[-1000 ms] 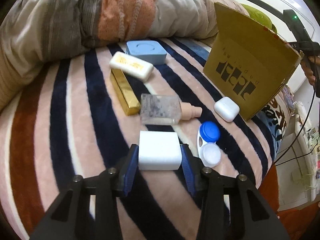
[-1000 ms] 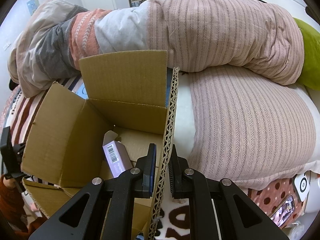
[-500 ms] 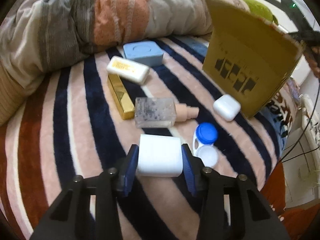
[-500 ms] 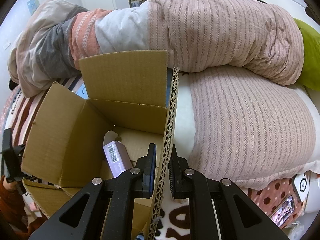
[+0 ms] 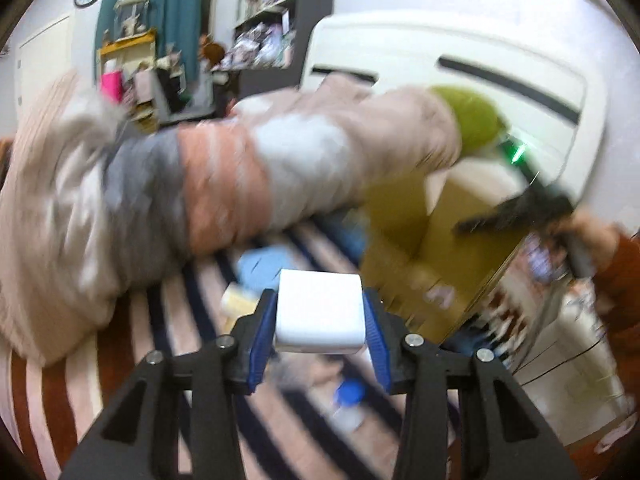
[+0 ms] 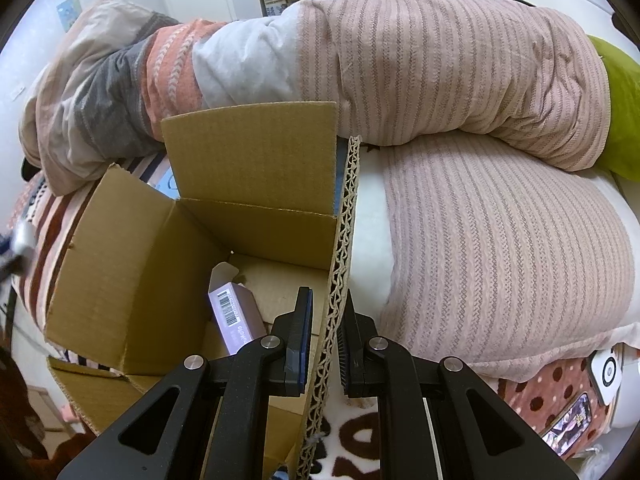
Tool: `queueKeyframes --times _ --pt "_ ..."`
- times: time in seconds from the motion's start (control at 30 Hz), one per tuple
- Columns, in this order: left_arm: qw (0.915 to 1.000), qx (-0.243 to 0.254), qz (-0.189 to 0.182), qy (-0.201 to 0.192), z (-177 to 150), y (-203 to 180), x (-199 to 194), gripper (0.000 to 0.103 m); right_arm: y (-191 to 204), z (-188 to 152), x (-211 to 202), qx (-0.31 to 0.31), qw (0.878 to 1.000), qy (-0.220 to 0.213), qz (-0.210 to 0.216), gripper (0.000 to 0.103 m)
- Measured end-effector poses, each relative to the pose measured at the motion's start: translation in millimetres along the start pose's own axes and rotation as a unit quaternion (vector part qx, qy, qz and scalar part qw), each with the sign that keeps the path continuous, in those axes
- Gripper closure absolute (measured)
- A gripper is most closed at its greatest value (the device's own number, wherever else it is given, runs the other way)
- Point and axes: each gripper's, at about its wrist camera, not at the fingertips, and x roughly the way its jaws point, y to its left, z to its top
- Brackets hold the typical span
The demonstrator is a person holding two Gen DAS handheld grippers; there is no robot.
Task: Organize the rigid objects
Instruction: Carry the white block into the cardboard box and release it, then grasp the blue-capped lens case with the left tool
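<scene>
Through the left wrist camera, we see our left tongs [image 5: 320, 312] clamped on a white box [image 5: 321, 309], a smooth, rounded-edged block pinched on both flanks by the blue pads [image 5: 264, 336]. It is held clear above the striped blanket [image 5: 132, 344], a plush cover in pink, navy and rust bands. Everything beyond is smeared with blur. Under the box we make out a pale blue shape [image 5: 260, 266], a cream-yellow one [image 5: 238, 304] and a blue round cap [image 5: 350, 392], but we cannot tell more of them. A rumpled quilt [image 5: 200, 192] rises behind, and the cardboard box [image 5: 436, 248] stands open to the right, near the held block.

On the right wrist camera the picture is sharp. Our right tongs [image 6: 324, 332] are nearly closed, gripping the corrugated wall of the cardboard box [image 6: 256, 184]; the fluted edge runs straight up between the two fingers. The brown flaps stand open. Inside, on the floor of the box, a lilac carton [image 6: 234, 316] with a barcode lies tilted, its end flap open. Behind lies the ribbed pink quilt [image 6: 460, 80], and a green cushion [image 6: 622, 108] sits at the far right.
</scene>
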Motion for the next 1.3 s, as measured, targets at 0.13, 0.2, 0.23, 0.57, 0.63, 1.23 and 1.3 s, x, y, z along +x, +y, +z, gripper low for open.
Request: queueKeyframes --times 0.13,0.2,0.23,0.57,0.63,1.23,1.3 --pt "0.9991 0.037 -0.017 -0.010 48.4 -33.7 15.3 0.064 -0.1 0.1 0.0 -0.002 1.000 0.000 0.001 0.096" --pt "0.9977 0.029 -0.060 0.012 66.6 -49.3 39.8 0.064 0.6 -0.7 0.0 -0.004 1.000 0.000 0.001 0.096" --pt "0.9969 0.030 -0.068 0.025 71.8 -57.2 53.2 0.064 1.2 -0.8 -0.1 -0.005 1.000 0.000 0.000 0.096" --pt "0.9789 0.055 -0.061 0.187 61.9 -118.9 185.6 0.064 3.9 -2.8 0.5 -0.011 1.000 0.000 -0.001 0.096" --pt "0.9767 0.062 -0.050 0.199 58.1 -121.9 193.7 0.064 3.4 -3.6 0.8 -0.011 1.000 0.001 0.000 0.096" --pt "0.9986 0.017 -0.022 0.045 51.7 -52.0 44.1 0.024 7.4 -7.4 2.1 -0.012 1.000 0.009 -0.012 0.096" --pt "0.9993 0.013 0.003 0.033 33.0 -35.1 25.1 0.022 7.1 -8.1 2.1 -0.012 1.000 0.010 -0.012 0.096"
